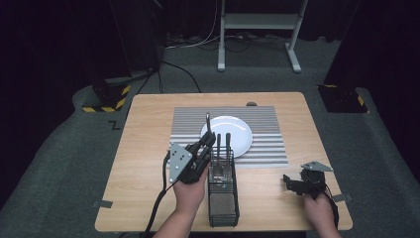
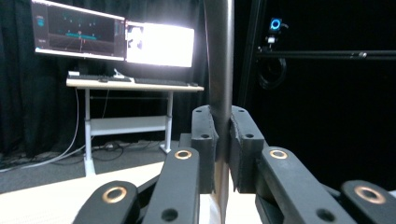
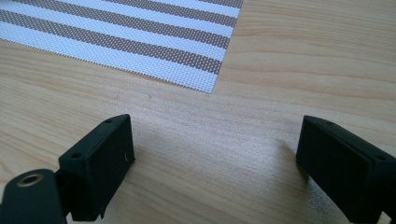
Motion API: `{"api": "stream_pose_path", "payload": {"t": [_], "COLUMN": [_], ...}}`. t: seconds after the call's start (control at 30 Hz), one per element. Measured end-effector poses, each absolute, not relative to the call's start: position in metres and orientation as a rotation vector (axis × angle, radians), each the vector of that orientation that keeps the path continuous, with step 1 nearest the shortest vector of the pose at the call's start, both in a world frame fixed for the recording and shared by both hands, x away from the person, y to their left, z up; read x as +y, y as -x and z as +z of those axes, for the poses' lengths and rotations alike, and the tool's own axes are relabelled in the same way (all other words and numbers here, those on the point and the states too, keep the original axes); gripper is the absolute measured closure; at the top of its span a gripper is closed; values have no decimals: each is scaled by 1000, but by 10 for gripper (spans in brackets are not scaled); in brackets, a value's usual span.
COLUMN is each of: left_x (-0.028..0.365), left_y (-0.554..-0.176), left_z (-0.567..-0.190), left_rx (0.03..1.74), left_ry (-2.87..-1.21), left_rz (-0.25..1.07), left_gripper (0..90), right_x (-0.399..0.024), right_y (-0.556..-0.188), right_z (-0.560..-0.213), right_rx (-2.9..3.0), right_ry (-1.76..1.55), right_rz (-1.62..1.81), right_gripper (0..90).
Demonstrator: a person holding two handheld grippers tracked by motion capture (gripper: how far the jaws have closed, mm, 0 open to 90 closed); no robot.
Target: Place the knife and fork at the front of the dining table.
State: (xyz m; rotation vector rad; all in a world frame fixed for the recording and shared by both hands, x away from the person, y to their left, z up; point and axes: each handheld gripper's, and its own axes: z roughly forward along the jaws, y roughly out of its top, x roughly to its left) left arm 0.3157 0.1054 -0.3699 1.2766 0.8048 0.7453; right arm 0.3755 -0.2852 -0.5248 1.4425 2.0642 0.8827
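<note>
Nearby: white plate (image 1: pixel 236 130) on striped mat (image 1: pixel 267 139), wire caddy (image 1: pixel 222 198) w/ utensils.

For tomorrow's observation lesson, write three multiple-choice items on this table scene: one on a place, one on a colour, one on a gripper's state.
1. Where does the white plate lie?
A. on the striped placemat
B. in the wire basket
C. on bare wood

2. What colour is the wire basket?
A. white
B. black
C. red

3. How do the right gripper jaws stand?
A. shut on a spoon
B. shut on nothing
C. open, holding nothing

Key: 1 A, stripes border the plate on every side; 2 B, its mesh is black in the high view; 3 C, the right gripper view shows bare table between the wide-apart jaws.
</note>
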Motion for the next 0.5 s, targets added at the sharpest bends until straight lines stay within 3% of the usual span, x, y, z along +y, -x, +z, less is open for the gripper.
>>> {"api": "stream_pose_path", "payload": {"t": [0.5], "left_x": [127], "left_y": [-308], "left_z": [-355], "left_rx": [795], "left_ry": [-1218], "left_rz": [760], "left_gripper": [817], "right_x": [-285], "right_y": [-375], "right_z": [-525], "right_rx": [2071], "right_ry": [-1437], "right_rz": [885], "right_gripper": [110]}}
